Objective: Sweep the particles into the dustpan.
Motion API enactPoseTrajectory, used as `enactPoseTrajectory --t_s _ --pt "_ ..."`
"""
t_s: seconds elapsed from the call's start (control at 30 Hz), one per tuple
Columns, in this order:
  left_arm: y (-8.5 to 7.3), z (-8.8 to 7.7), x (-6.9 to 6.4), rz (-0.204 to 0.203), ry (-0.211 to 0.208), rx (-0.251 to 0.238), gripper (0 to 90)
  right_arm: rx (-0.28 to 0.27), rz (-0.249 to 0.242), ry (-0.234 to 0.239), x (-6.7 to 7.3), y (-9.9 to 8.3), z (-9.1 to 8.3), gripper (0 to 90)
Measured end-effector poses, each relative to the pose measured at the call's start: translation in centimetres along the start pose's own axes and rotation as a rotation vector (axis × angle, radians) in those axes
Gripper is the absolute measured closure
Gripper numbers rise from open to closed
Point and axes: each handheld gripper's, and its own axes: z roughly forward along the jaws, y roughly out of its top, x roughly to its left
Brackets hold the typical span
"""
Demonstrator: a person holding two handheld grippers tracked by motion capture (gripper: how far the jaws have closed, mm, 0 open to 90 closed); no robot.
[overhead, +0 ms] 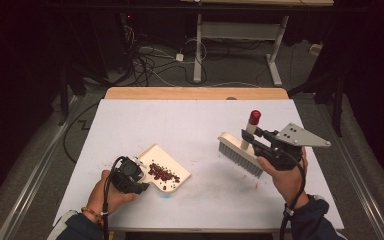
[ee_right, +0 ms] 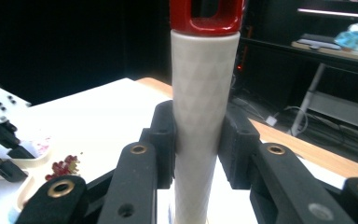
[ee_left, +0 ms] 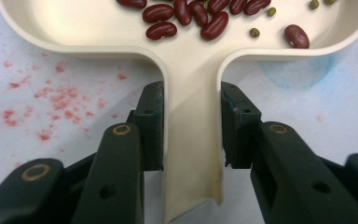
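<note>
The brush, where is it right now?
In the high view the brush is at the table's right side, lifted and held by its handle in the right tool, apart from the dustpan of beans at the left.

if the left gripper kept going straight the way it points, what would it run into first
The left gripper is clamped on the dustpan handle, so it would drive into the pan's body; past that rim lie the kidney beans.

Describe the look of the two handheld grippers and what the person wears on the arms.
Both grippers, left gripper and right gripper, are black, with brass-ringed rivets on the fingers. The right carries a grey three-cornered plate. Black cables trail down. Dark sleeves; a beaded bracelet circles the left wrist.
</note>
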Motion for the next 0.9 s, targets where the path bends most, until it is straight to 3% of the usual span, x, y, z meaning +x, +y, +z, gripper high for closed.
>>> enactPoseTrajectory --t_s 0.3,0.53,0.6,0.83,0.9 --pt "-0.9 -0.2 1.3 -0.067 0.023 -0.035 63.7 0.051 0.056 0.0 -3.3 -0.9 -2.9 70.0" --pt "-1.4 -0.3 2.6 -0.141 0.062 -0.066 63.7 0.135 0.125 0.128 -5.1 -1.2 -4.0 69.9" --pt "-1.4 -0.3 3.0 -0.164 0.074 -0.078 63.7 0.183 0.138 0.168 -5.6 -1.4 -4.0 69.9" --pt "-1.0 0.1 4.0 -0.251 0.118 -0.128 63.7 0.28 0.145 0.227 -6.6 -2.1 -3.1 69.8" --pt "-0.8 0.3 4.1 -0.271 0.131 -0.142 63.5 0.307 0.128 0.242 -6.7 -2.1 -2.7 69.8"
